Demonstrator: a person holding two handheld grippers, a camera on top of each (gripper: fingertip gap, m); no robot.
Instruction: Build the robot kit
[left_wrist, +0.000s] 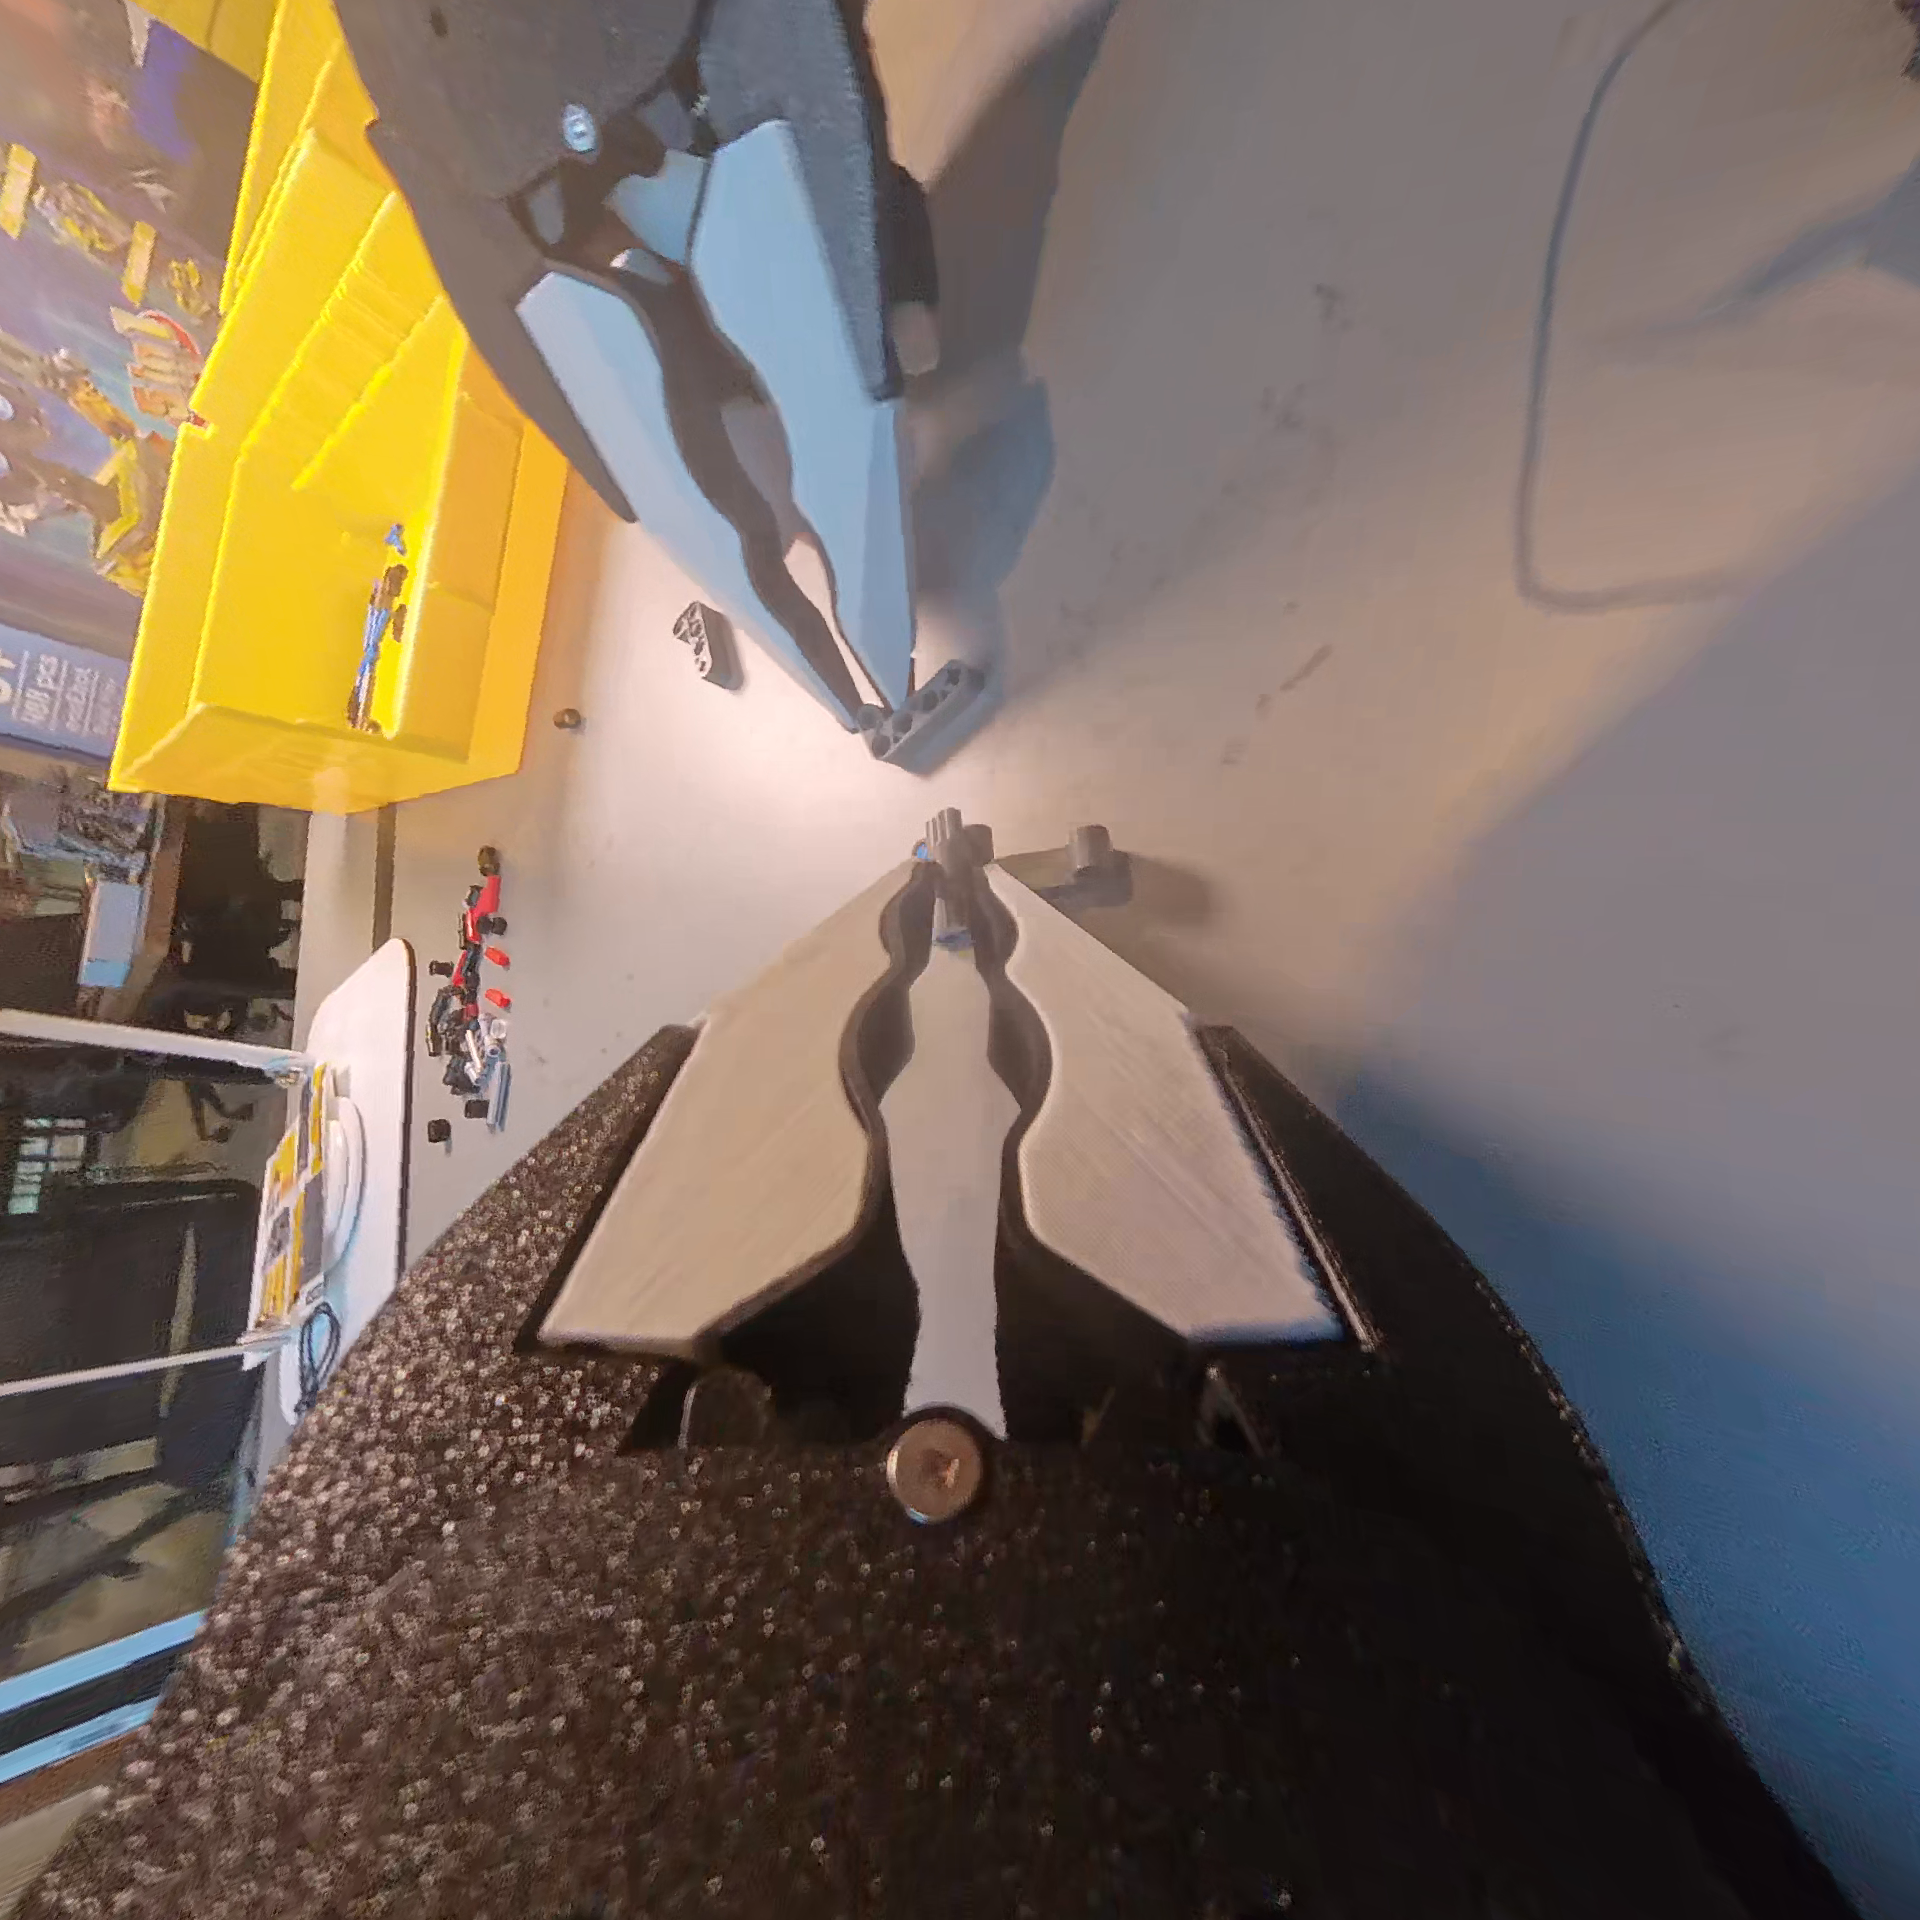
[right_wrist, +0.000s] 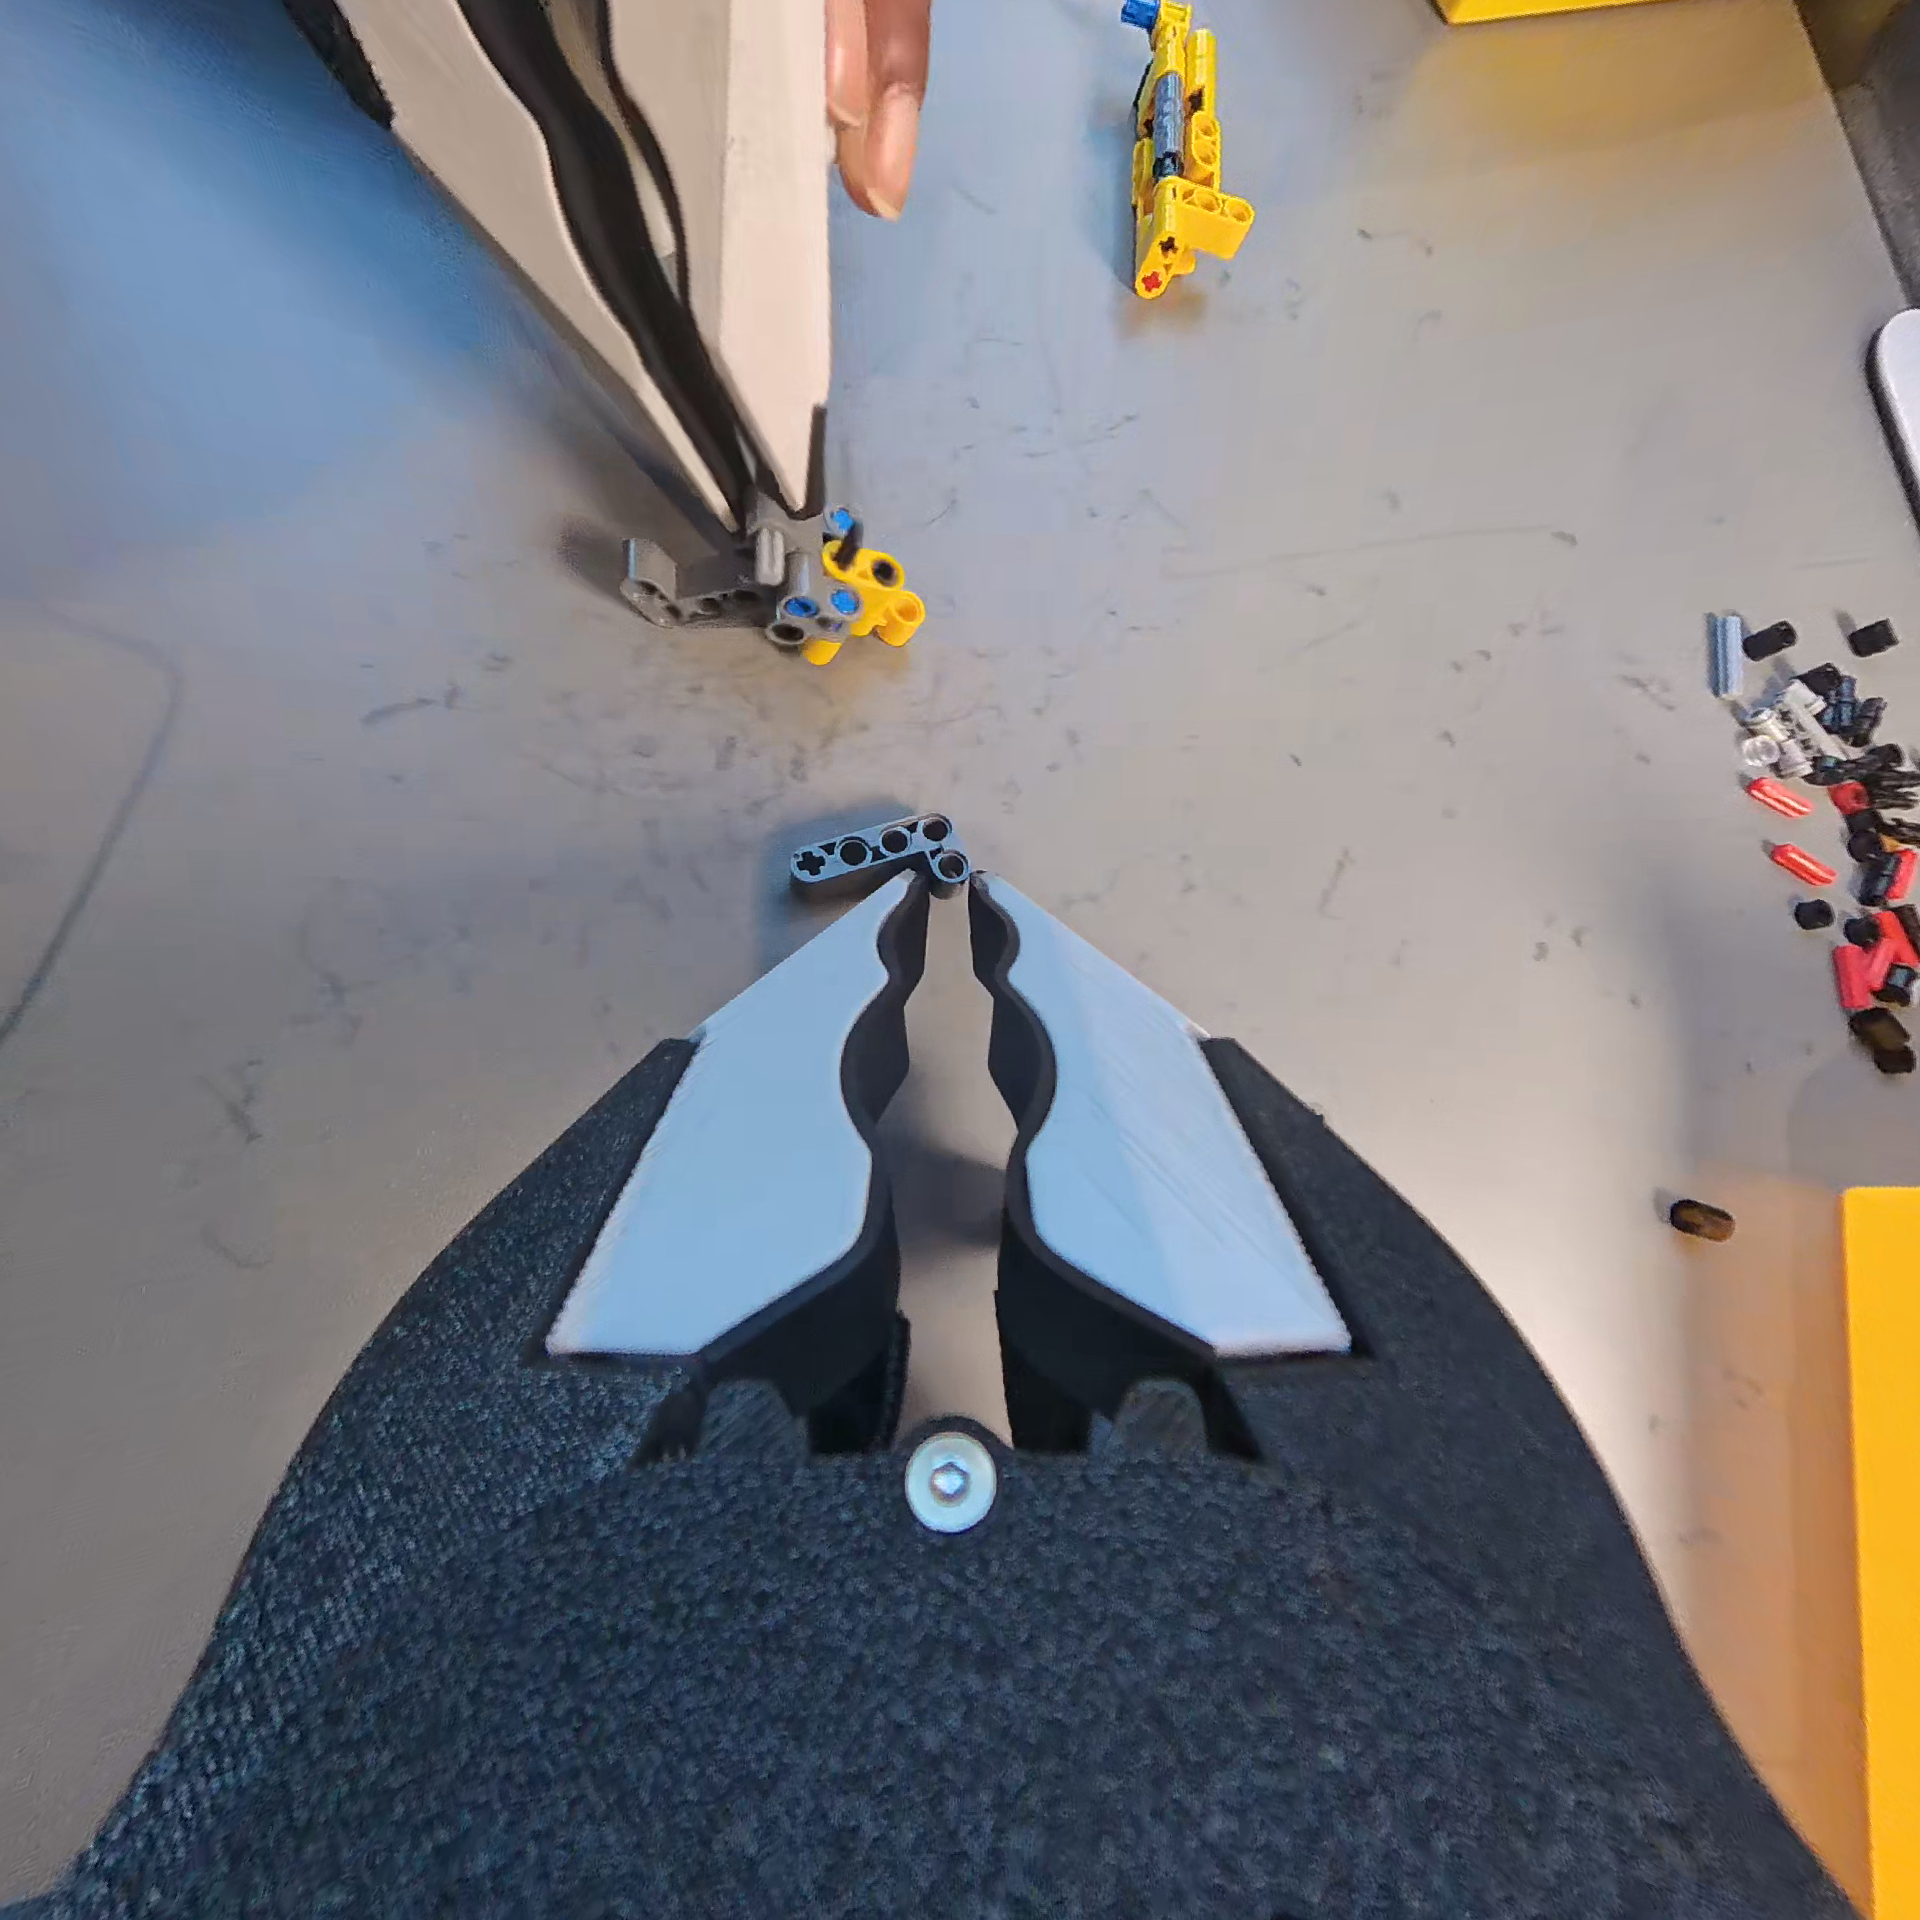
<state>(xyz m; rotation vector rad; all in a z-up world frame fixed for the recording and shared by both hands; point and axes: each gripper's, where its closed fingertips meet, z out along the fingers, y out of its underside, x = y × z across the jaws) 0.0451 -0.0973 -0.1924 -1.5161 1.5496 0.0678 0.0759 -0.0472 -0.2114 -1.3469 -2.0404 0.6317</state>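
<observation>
My left gripper (left_wrist: 951, 868) is shut on a small grey-and-yellow brick assembly (right_wrist: 790, 592) that rests on the grey table; only its grey parts (left_wrist: 1081, 862) show past the fingertips in the left wrist view. In the right wrist view this gripper (right_wrist: 774, 509) comes down from the upper left, with a person's finger (right_wrist: 878, 125) beside it. My right gripper (right_wrist: 945, 883) is closed around the short end of a grey L-shaped beam (right_wrist: 873, 854) that lies flat on the table. The beam (left_wrist: 930, 712) and right gripper (left_wrist: 883, 712) also show in the left wrist view, a short way from the assembly.
A longer yellow assembly (right_wrist: 1184, 156) lies farther back. A pile of small black, red and grey parts (right_wrist: 1839, 831) sits to the right, with a lone dark pin (right_wrist: 1701, 1219) near a yellow bin (right_wrist: 1881, 1558). The bin (left_wrist: 343, 520), a dark bent piece (left_wrist: 707, 644) and a printed box (left_wrist: 73, 312) show in the left wrist view. About 7 cm separates my left fingertips from my right. My right gripper is the nearer one to the lone dark pin (right_wrist: 1701, 1219): about 15 cm, against 25 cm.
</observation>
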